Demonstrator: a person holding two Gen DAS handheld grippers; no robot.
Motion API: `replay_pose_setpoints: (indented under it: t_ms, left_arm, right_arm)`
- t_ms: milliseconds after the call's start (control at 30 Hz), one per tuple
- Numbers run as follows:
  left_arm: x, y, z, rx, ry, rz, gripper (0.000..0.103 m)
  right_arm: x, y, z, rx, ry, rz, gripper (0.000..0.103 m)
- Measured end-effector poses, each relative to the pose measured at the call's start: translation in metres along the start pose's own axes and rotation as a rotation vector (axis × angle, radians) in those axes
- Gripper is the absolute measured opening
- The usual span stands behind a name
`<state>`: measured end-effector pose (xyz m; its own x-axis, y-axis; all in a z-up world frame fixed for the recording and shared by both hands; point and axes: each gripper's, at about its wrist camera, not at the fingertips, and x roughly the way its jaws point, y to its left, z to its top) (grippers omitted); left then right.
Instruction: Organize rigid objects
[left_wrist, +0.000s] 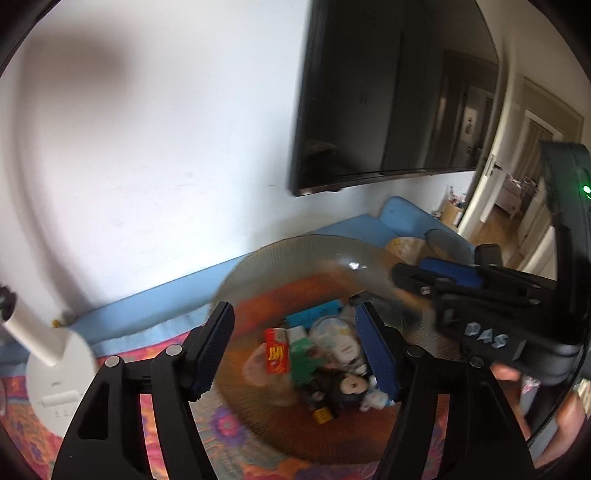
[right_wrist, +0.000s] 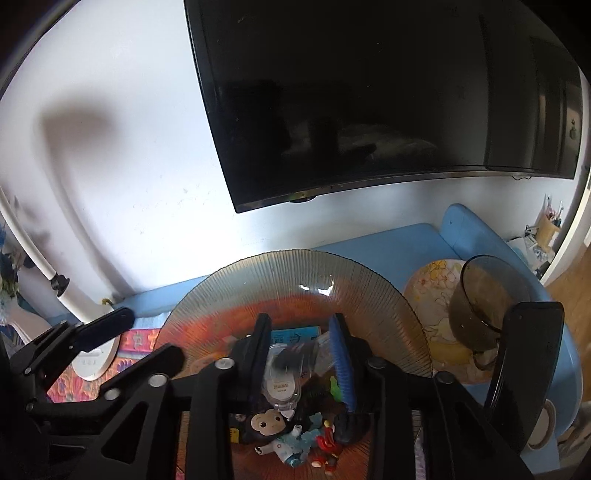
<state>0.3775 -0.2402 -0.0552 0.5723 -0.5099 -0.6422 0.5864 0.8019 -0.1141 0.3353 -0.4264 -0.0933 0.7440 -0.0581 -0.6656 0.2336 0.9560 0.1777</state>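
Observation:
A ribbed smoked-glass plate (left_wrist: 280, 254) (right_wrist: 295, 269) carries a pile of small items: a red box (left_wrist: 276, 355), a green piece (left_wrist: 304, 363), a clear plastic pack with a white label (left_wrist: 338, 341) (right_wrist: 282, 386), a dark monkey figure (left_wrist: 349, 387) (right_wrist: 266, 424) and small toy figures (right_wrist: 325, 443). My left gripper (left_wrist: 297, 343) hangs open over the pile with nothing pressed between its pads. My right gripper (right_wrist: 301, 350) is open above the clear pack, which looks blurred below the gap. In the left wrist view the right gripper (left_wrist: 424, 275) sits over the plate's right rim.
A white lamp base (left_wrist: 55, 373) stands on the patterned cloth (left_wrist: 229, 432) to the left. A floral plate (right_wrist: 432, 295) and a smoky glass cup (right_wrist: 480, 306) sit to the right on the blue surface (right_wrist: 388, 240). A black screen (right_wrist: 369, 92) hangs on the wall behind.

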Motion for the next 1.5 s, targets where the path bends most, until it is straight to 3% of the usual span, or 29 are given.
replay_pose_setpoints:
  t_ms: [200,433,533,633,700,800,967,1200,1300,1433,1500]
  left_arm:
    - [-0.03,0.027,-0.018,-0.081,0.001,0.006,0.066]
    - [-0.113,0.045,-0.037,-0.094,-0.083,0.088,0.066]
    - [-0.151,0.054,-0.056,-0.1,-0.122,0.138,0.073]
    - [-0.189,0.066,-0.091,-0.149,-0.194,0.162,0.079]
    - [-0.204,0.074,-0.115,-0.164,-0.209,0.239,0.08]
    - [-0.206,0.087,-0.16,-0.198,-0.182,0.385,0.08]
    - [-0.185,0.111,-0.212,-0.253,-0.137,0.456,0.081]
    - [-0.189,0.148,-0.241,-0.44,-0.118,0.506,0.081]
    - [-0.204,0.147,-0.234,-0.429,-0.151,0.528,0.084]
    - [-0.214,0.136,-0.24,-0.411,-0.22,0.535,0.102]
    - [-0.206,0.13,-0.242,-0.367,-0.207,0.555,0.102]
  right_arm:
    - [-0.024,0.019,-0.016,-0.044,-0.024,0.006,0.047]
    - [-0.07,0.064,-0.032,-0.095,-0.067,0.092,0.055]
    - [-0.088,0.093,-0.045,-0.135,-0.08,0.144,0.056]
    - [-0.097,0.125,-0.071,-0.176,-0.078,0.196,0.068]
    - [-0.095,0.147,-0.095,-0.211,-0.07,0.205,0.077]
    - [-0.084,0.172,-0.138,-0.258,-0.057,0.194,0.077]
    - [-0.057,0.197,-0.195,-0.339,-0.05,0.167,0.077]
    - [-0.051,0.208,-0.209,-0.374,-0.072,0.143,0.077]
    - [-0.061,0.208,-0.205,-0.376,-0.094,0.138,0.077]
    - [-0.073,0.199,-0.202,-0.333,-0.132,0.143,0.086]
    - [-0.073,0.196,-0.203,-0.332,-0.145,0.124,0.087]
